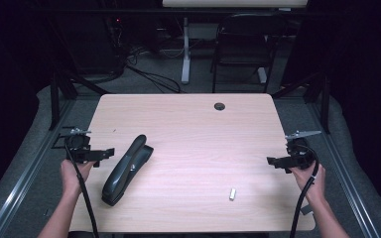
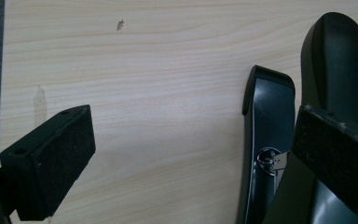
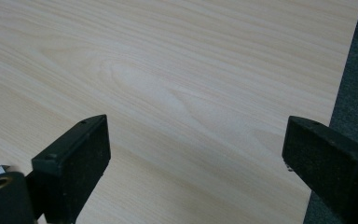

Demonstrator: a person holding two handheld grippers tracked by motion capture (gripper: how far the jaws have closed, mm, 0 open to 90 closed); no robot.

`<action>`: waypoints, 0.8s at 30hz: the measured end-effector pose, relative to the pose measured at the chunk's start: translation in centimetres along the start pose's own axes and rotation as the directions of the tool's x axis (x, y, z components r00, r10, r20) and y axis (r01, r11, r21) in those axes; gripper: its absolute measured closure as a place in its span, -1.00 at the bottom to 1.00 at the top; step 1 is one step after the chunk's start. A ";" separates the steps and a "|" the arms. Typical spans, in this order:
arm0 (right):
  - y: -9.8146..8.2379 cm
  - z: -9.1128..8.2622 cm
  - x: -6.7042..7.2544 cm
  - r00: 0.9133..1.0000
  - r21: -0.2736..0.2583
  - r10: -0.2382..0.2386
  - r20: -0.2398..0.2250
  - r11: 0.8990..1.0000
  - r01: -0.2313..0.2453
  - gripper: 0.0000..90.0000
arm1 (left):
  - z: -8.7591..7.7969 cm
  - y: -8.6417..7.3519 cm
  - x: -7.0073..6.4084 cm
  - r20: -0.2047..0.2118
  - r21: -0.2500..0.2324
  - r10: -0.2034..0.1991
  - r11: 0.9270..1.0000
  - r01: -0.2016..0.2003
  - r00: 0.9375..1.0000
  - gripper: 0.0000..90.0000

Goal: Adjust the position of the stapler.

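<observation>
Black padded fingers [image 2: 51, 163] of the left gripper [image 1: 97, 155] are spread wide with nothing gripped, bare wood seen between them, while a black stapler [image 1: 126, 171] is framed just beside one pad at the right of the left gripper view. The right gripper [image 1: 276, 161] is likewise held wide and empty at the right edge of the table [image 1: 188, 124]. A small white staple strip [image 1: 232, 194] lies lower centre, apparently set within reach of either hand.
</observation>
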State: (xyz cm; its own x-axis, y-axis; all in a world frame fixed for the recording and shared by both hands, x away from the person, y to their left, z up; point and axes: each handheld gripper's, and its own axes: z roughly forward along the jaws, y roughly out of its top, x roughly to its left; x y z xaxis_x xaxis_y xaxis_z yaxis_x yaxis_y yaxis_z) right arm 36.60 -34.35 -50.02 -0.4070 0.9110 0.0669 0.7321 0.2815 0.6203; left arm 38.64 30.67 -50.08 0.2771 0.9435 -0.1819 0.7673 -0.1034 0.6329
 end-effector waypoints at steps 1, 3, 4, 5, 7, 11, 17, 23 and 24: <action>0.0 0.0 0.0 1.000 0.001 0.000 -0.002 1.000 0.000 -0.84 | -0.1 0.0 -0.1 0.005 -0.001 0.001 1.000 -0.001 1.000 -1.00; 0.0 0.0 0.0 1.000 0.006 0.004 -0.005 1.000 -0.004 -0.84 | -0.2 0.1 -0.3 0.010 -0.001 0.004 1.000 -0.004 1.000 -1.00; 0.0 0.0 0.0 1.000 0.007 0.003 -0.006 1.000 -0.003 -0.84 | -0.2 0.1 -0.4 0.014 -0.004 0.005 1.000 -0.005 1.000 -1.00; 0.0 0.0 0.0 1.000 0.010 0.001 -0.008 1.000 -0.001 -0.84 | -0.3 0.2 -0.5 0.018 -0.002 0.010 1.000 -0.010 1.000 -1.00; 0.0 0.0 0.0 1.000 0.012 0.001 -0.010 1.000 -0.001 -0.84 | -0.3 0.2 -0.8 0.025 0.002 0.018 1.000 -0.018 1.000 -1.00; 0.1 0.1 0.1 1.000 0.015 -0.002 -0.005 1.000 0.002 -0.84 | -0.5 0.4 -1.3 0.039 -0.005 0.032 0.999 -0.031 0.999 -1.00; 0.0 0.2 0.1 1.000 0.024 -0.001 -0.011 1.000 0.001 -0.84 | -0.6 0.7 -2.4 0.063 -0.012 0.056 0.998 -0.055 0.996 -1.00; 0.1 0.3 0.0 1.000 0.027 0.000 -0.010 1.000 0.000 -0.84 | -0.7 0.8 -3.5 0.082 -0.010 0.077 0.997 -0.076 0.994 -1.00; 0.1 0.3 0.0 1.000 0.026 -0.004 -0.007 1.000 0.004 -0.83 | -0.7 0.8 -3.5 0.082 -0.010 0.077 0.997 -0.076 0.994 -1.00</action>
State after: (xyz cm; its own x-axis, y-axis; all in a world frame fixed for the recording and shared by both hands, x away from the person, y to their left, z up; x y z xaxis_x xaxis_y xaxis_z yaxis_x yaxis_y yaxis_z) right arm 36.82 -34.21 -50.24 -0.4136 0.9078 0.0696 0.7442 0.2931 0.6002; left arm 37.93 27.53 -48.42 0.3817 0.9037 -0.1941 0.7383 -0.1718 0.6523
